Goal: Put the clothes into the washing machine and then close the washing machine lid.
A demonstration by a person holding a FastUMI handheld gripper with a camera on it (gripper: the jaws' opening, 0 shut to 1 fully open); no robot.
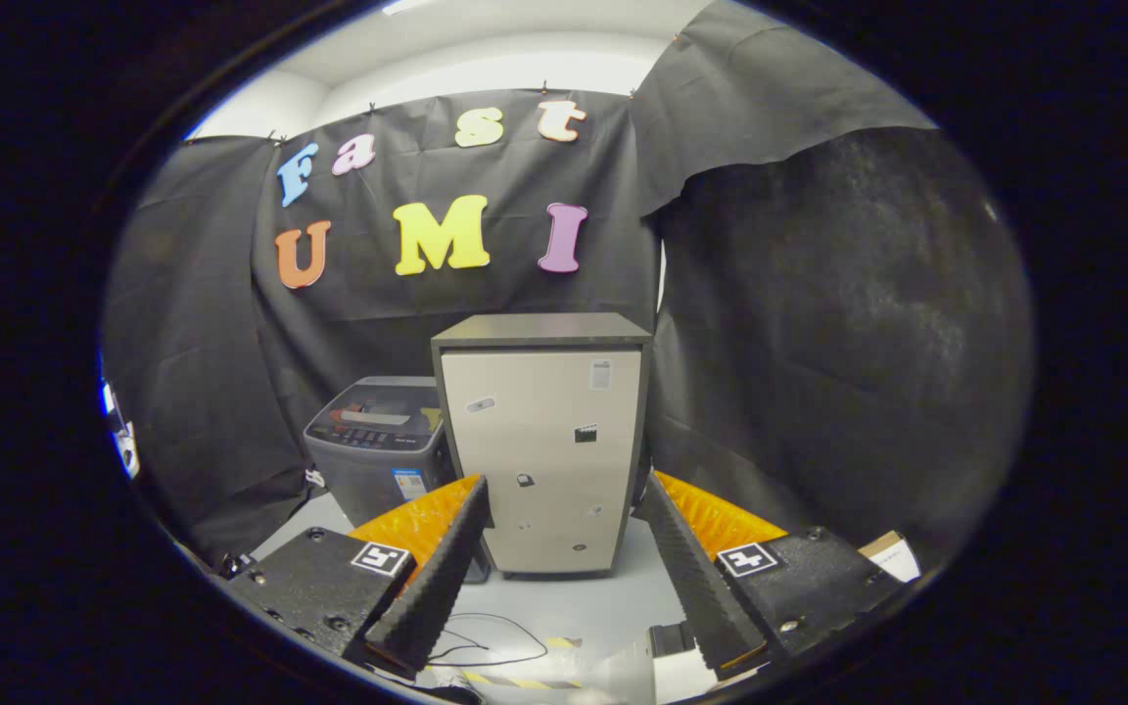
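Gripper [564, 494] fingers are held wide apart, nothing gripped.
Beyond them a tall cabinet [544, 441] is seen, with the washing machine [378, 446] just beside it, lid closed.

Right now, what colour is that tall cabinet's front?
Pale beige with a dark frame, seen in the gripper view: the cabinet stands beyond the open gripper.

Single cam, fisheye, riding on the claw [564, 509] & looking fwd along its two fingers, which stand apart w/ nothing between. Held level, a bit above the floor [584, 602], facing the booth's back wall. Straight ahead, beyond the fingertips, a tall cabinet [544, 441]; washing machine [378, 441] just beside it, lid [383, 411] down. Both well off, not within reach. Cable [495, 636] on floor between fingers.
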